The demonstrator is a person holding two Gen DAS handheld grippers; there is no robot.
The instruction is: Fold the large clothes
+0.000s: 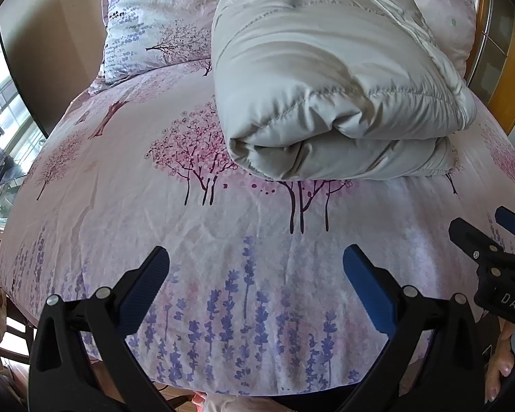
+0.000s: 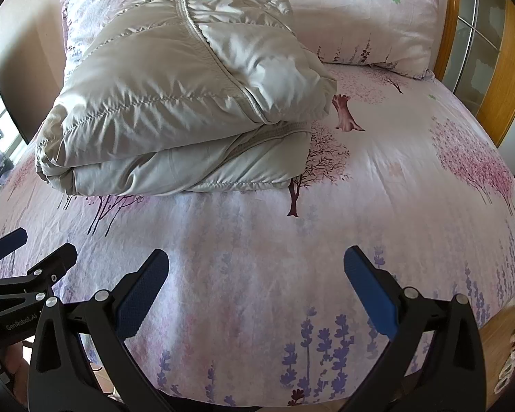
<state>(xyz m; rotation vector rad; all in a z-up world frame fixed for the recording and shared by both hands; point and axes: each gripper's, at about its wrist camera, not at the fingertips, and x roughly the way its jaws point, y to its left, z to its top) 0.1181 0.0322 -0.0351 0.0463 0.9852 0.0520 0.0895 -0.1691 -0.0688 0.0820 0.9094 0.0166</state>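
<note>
A pale grey quilted puffer jacket (image 1: 329,79) lies folded into a thick bundle on the bed, its rolled edge facing me. The right wrist view shows the same jacket (image 2: 175,103) at upper left, with a zipper seam running across its top layer. My left gripper (image 1: 255,261) hovers open above the sheet, well short of the jacket, nothing between its blue pads. My right gripper (image 2: 255,261) is also open and empty, over bare sheet in front of the jacket. Each gripper appears at the edge of the other's view: the right gripper (image 1: 487,226) and the left gripper (image 2: 34,243).
The bed sheet (image 1: 154,226) has pink trees and purple lavender prints. Two pillows (image 1: 147,24) (image 2: 370,17) lie at the head. A wooden headboard (image 2: 508,79) stands at right, a dark screen (image 1: 13,82) and a window at left.
</note>
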